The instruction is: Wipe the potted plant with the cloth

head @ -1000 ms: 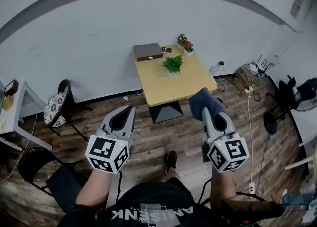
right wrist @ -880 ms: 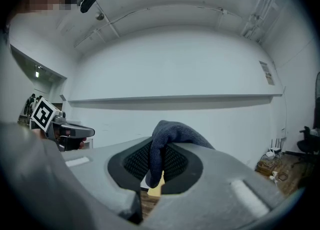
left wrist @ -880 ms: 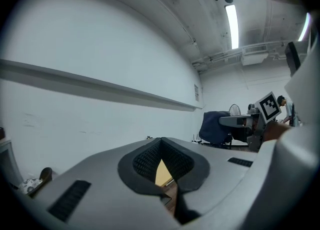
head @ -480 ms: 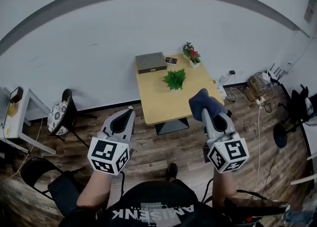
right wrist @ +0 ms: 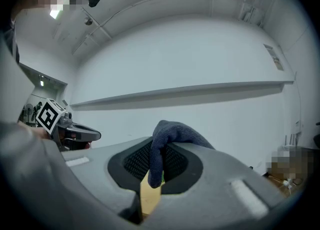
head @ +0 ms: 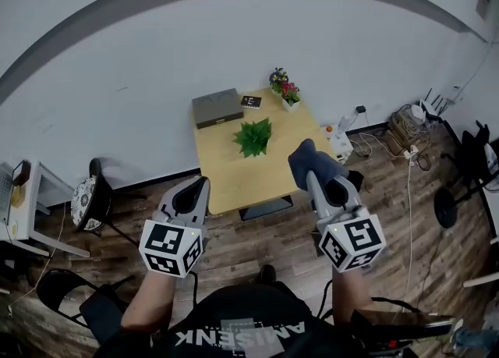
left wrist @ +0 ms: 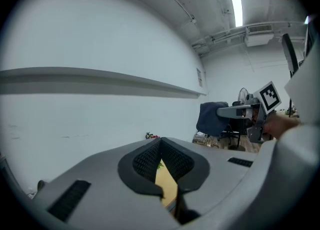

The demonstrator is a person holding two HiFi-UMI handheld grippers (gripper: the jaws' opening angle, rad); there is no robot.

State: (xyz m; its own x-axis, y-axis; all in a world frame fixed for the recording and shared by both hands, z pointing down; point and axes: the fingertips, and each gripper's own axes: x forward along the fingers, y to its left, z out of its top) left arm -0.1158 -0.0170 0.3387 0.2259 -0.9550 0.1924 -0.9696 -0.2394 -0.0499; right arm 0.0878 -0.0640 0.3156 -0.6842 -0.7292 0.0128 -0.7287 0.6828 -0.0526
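Head view, lower half: right tool (head: 312, 178) pinches one dark cloth (head: 306, 159); left tool (head: 201, 185) closed, empty. One green potted plant (head: 252, 136) stands on one table (head: 222, 171).

Wooden table (head: 224, 168) is standing at 12 o'clock against the white wall (head: 140, 52), a grey box (head: 216, 107) lying at its 11 o'clock corner with a small dark card (head: 251, 102) just beside, at the box's 3 o'clock. A chair with a patterned cushion (head: 86, 202) is sitting at 9 o'clock, and a cable tangle (head: 405, 126) is lying at 2 o'clock on the wood floor (head: 257, 235).
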